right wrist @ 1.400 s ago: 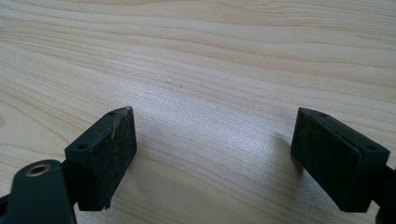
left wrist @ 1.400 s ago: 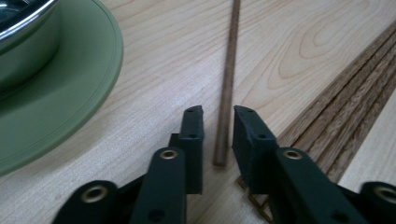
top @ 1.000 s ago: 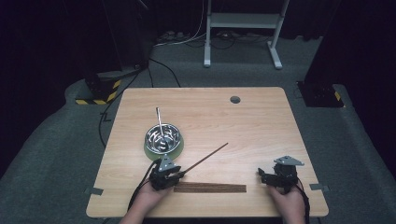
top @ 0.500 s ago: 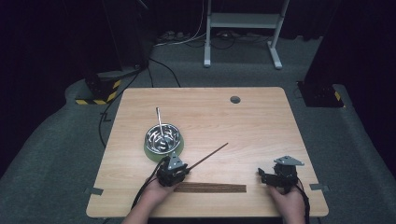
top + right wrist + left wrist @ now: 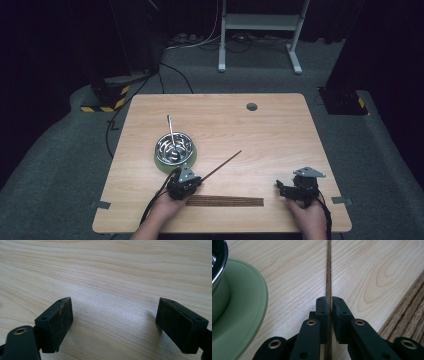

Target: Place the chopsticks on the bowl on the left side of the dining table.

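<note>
A thin dark chopstick (image 5: 222, 165) lies slanting on the wooden table (image 5: 280, 135). My left gripper (image 5: 192, 181) is at its near end. In the left gripper view the jaws have just been closing, and my left gripper (image 5: 330, 300) is shut on the chopstick (image 5: 328, 270), which runs straight away between the pads. Just left of it stands a steel bowl (image 5: 174, 146) on a green plate (image 5: 244, 315), with a metal utensil handle (image 5: 170, 126) leaning out. My right gripper (image 5: 295, 189) rests at the front right, and in its own view the right gripper (image 5: 115, 312) is open over bare wood.
A row of several dark chopsticks (image 5: 225, 201) lies flat near the table's front edge, between the two hands. A round grommet hole (image 5: 251, 106) sits at the back of the table. Cables and a stand's white legs (image 5: 257, 22) are on the floor beyond.
The left hand has edged slightly right and forward onto the slanting chopstick's near end. The right hand has kept still.
</note>
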The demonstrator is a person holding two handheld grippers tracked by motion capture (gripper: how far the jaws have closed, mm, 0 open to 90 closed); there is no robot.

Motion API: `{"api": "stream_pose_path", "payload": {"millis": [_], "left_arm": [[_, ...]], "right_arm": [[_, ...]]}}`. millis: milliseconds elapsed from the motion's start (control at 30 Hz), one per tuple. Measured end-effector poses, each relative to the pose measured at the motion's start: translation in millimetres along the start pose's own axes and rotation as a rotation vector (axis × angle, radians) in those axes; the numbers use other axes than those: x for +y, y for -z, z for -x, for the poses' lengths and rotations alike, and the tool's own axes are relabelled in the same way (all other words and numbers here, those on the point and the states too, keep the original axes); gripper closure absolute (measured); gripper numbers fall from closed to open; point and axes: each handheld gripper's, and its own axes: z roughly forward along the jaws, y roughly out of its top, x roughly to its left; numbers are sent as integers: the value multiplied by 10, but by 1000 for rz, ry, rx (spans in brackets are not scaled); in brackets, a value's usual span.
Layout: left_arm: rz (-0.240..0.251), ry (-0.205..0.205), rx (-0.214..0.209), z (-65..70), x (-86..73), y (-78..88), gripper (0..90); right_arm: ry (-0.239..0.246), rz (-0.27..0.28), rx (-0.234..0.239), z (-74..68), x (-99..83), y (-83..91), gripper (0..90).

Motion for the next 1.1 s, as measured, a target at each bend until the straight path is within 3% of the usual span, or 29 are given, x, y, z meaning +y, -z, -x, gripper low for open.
{"api": "stream_pose_path", "payload": {"millis": [233,433,1100], "left_arm": [[3,-2,9,6,2,16,839],[26,17,-18,-32,22,100,840],[149,75,7,-207,134,438,840]], "right_arm": [[2,0,0,2,0,0,139],[0,0,0,0,0,0,139],[0,0,0,0,0,0,139]]}}
